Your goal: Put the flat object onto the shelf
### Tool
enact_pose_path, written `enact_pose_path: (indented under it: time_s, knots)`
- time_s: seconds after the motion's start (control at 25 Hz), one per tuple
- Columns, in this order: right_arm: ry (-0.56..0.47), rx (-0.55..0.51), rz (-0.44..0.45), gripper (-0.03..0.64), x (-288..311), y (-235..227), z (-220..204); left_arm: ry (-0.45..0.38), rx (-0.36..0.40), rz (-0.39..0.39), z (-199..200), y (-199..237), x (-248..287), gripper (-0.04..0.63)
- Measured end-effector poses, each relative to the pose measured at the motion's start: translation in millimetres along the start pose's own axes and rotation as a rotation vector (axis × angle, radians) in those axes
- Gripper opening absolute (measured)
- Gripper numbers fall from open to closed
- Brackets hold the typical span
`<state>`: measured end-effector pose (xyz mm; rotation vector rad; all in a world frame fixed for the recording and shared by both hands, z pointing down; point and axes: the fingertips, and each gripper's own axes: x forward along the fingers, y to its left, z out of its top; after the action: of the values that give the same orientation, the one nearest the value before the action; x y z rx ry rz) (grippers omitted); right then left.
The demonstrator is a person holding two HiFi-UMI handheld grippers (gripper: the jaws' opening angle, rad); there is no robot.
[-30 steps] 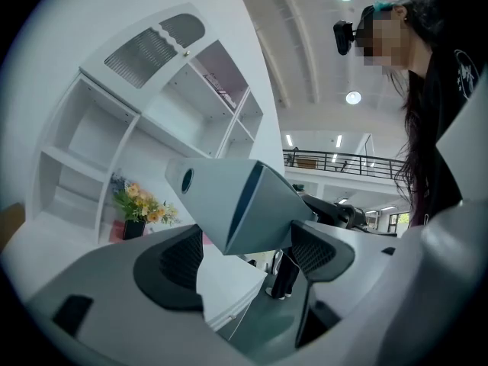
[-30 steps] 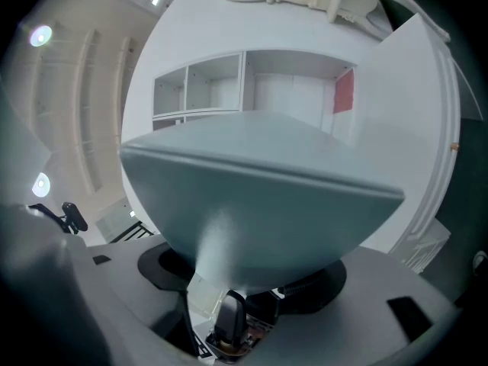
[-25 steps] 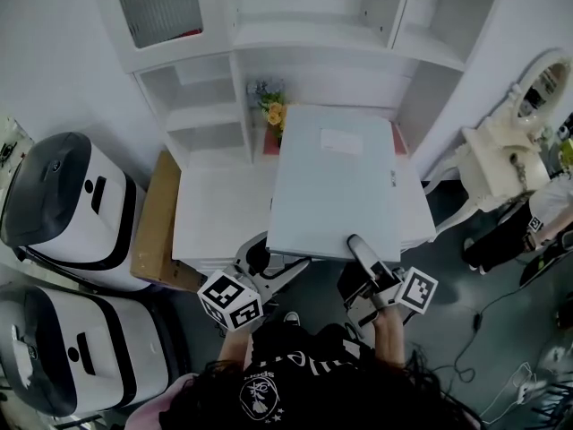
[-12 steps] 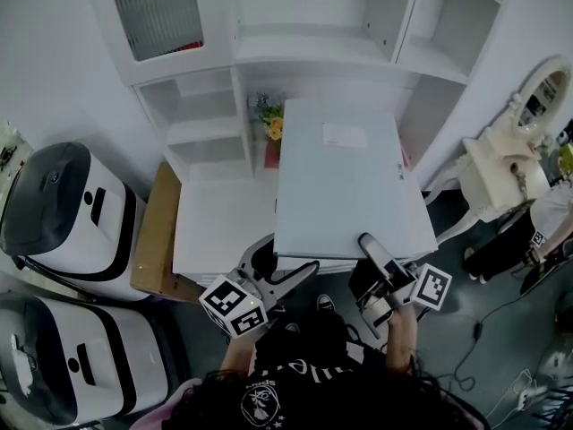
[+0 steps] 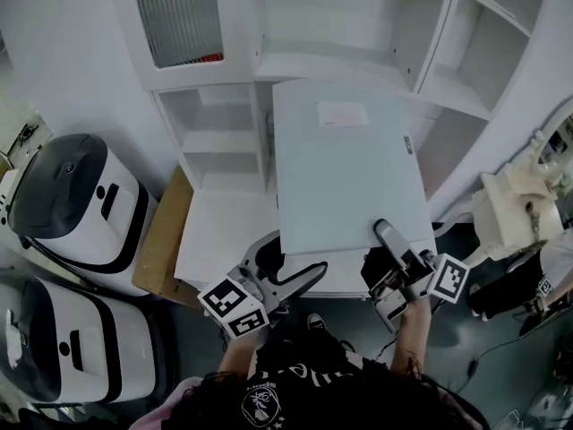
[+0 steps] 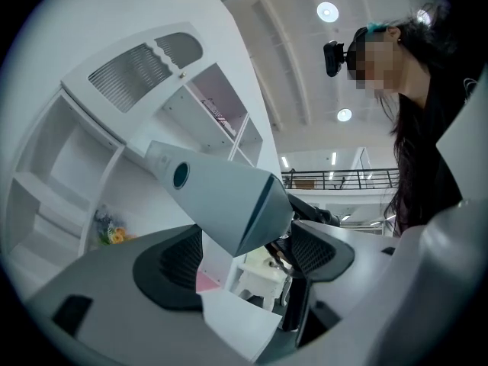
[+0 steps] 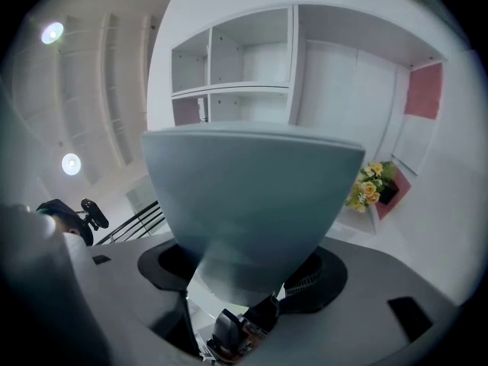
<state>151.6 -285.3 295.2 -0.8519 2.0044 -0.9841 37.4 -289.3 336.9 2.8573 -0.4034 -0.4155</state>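
Note:
A large flat grey-blue folder (image 5: 345, 173) with a white label is held up in the air, its far edge reaching the white shelf unit (image 5: 349, 61). My left gripper (image 5: 288, 269) is shut on its near left corner. My right gripper (image 5: 394, 245) is shut on its near right edge. In the left gripper view the folder's thick corner (image 6: 221, 197) fills the gap at my left gripper (image 6: 248, 254). In the right gripper view the folder (image 7: 252, 197) rises from my right gripper (image 7: 244, 269) and hides much of the shelf's open compartments (image 7: 252, 59).
A white desk top (image 5: 224, 231) lies under the folder, with a brown board (image 5: 161, 231) at its left. Two white-and-black machines (image 5: 72, 195) (image 5: 63, 348) stand at the left. A white ornate stand (image 5: 519, 213) is at the right. Yellow flowers (image 7: 370, 181) sit on the desk.
Both grippers have lifted the folder higher and carried it farther toward the shelf. It now covers the flowers in the head view.

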Motion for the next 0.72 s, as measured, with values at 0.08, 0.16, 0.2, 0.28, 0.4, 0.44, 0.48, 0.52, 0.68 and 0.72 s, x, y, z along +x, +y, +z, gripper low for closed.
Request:
enact_pose_path:
  time_s: [0.08,0.16,0.2,0.28,0.4,0.44,0.48,0.52,0.68,0.72]
  knots:
    - [0.018,-0.001,0.021,0.313,10,1,13,-0.015,0.017,0.015,9,6,10,0.373]
    - [0.035,0.002,0.043,0.313,20,0,27,-0.031,0.034,0.030,18,12,21,0.373]
    - [0.044,0.005,0.053,0.313,26,-1,34,-0.038,0.042,0.037,23,16,25,0.373]
    - [0.062,0.015,0.069,0.313,38,-3,45,-0.052,0.061,0.050,31,24,34,0.373]
    - [0.085,0.040,0.085,0.313,52,-8,61,-0.065,0.096,0.070,42,36,49,0.373]
    - [0.091,0.051,0.089,0.313,55,-11,67,-0.068,0.106,0.076,45,40,53,0.373]
    - [0.094,0.063,0.090,0.313,59,-15,72,-0.070,0.113,0.082,47,43,58,0.373]
    - [0.098,0.074,0.090,0.313,62,-18,77,-0.069,0.118,0.087,49,47,63,0.373]
    - [0.105,0.109,0.084,0.313,72,-29,95,-0.051,0.125,0.107,47,57,79,0.373]
    - [0.104,0.115,0.084,0.313,73,-31,98,-0.048,0.126,0.108,47,58,83,0.373]
